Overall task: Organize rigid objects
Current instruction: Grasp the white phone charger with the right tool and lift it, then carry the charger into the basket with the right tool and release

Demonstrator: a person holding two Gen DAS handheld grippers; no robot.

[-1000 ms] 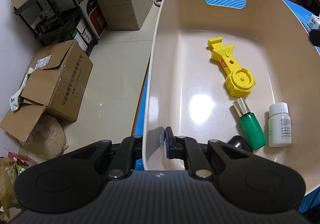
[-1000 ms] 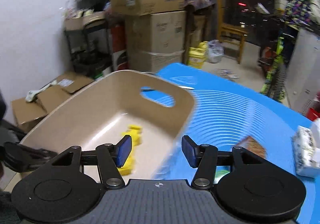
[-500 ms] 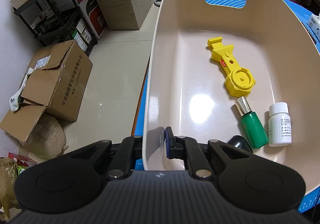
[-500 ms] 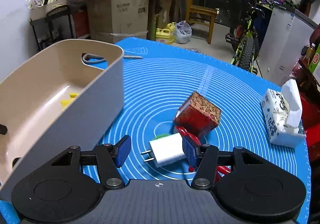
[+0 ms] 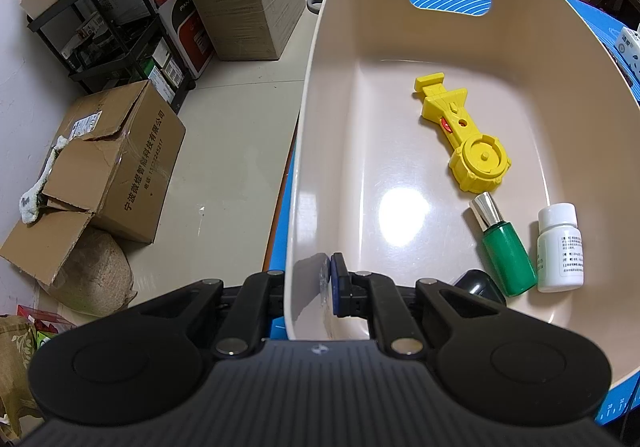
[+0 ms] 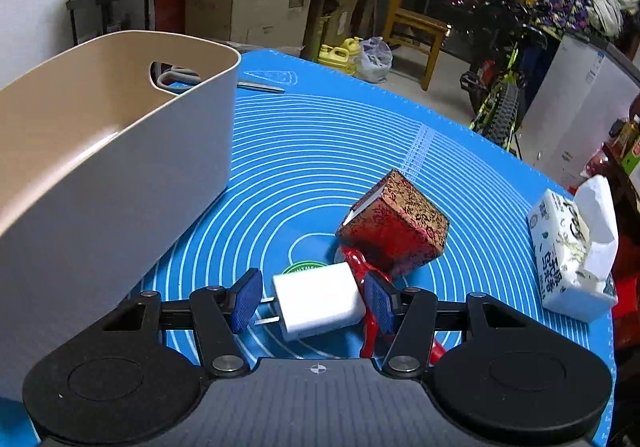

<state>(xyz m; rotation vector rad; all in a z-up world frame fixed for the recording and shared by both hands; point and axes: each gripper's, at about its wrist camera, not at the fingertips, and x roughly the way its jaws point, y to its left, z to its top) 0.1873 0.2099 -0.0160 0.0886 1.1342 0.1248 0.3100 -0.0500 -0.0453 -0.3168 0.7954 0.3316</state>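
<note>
Bin: we count 4 things lying in the beige plastic bin (image 5: pixel 344 151), a yellow plastic toy tool (image 5: pixel 460 135), a white pill bottle (image 5: pixel 560 251), a green bottle with a silver cap (image 5: pixel 504 247) and a dark object we cannot identify.
Mat: on the blue ringed mat (image 6: pixel 320 151) we still see a red brocade box (image 6: pixel 396 227) and a white plug charger (image 6: pixel 320 299).
Writing: bottle print too small for us to read.
Tools: our left gripper (image 5: pixel 316 283) is clamped on the bin wall; our right gripper (image 6: pixel 312 301) stands half open around the charger, not gripping.

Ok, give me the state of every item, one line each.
Bin: upright, wall clamped by left gripper.
Yellow toy: lying in bin.
Green bottle: lying in bin.
White bottle: lying in bin.
Charger: on mat, between open right gripper jaws.
Red box: tilted on mat.
</note>
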